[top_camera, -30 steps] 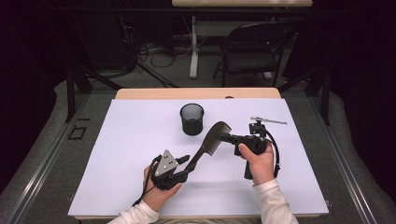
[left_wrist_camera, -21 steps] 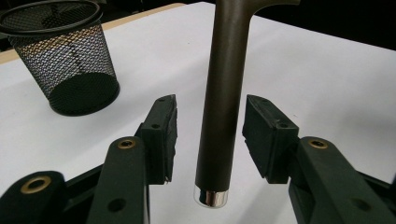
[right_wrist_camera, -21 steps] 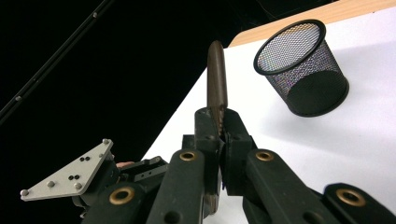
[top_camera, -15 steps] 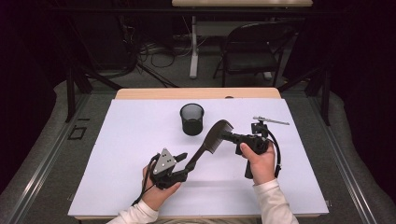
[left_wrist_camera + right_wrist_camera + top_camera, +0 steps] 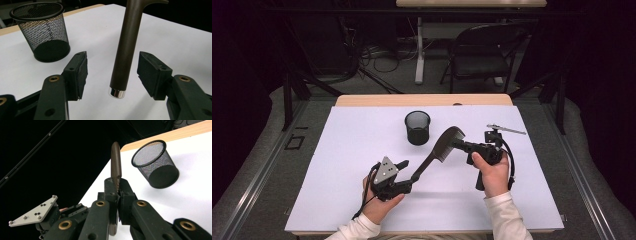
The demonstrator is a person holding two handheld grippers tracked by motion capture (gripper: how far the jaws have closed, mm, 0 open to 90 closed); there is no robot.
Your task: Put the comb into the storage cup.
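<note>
I have the desk under its white sheet, with the black mesh cup standing upright near the middle. A metal rod lies off by the far right edge.

The brown comb is up in the air between my two hands, slanting from its toothed head near the cup down toward my left side. My right gripper has its fingers clamped tight on the toothed end — that grip alone carries the comb now.

My left gripper has just been opening: its fingers stand apart on either side of the comb's handle, with a clear gap on both sides, touching nothing. The handle's shiny tip hangs between them.

What worries me is the lever — a long handle held only by the teeth. If the pinch is shallow, the comb may swivel or slide out as I swing it toward the cup. Pulling my left hand away carelessly could also knock the handle.
</note>
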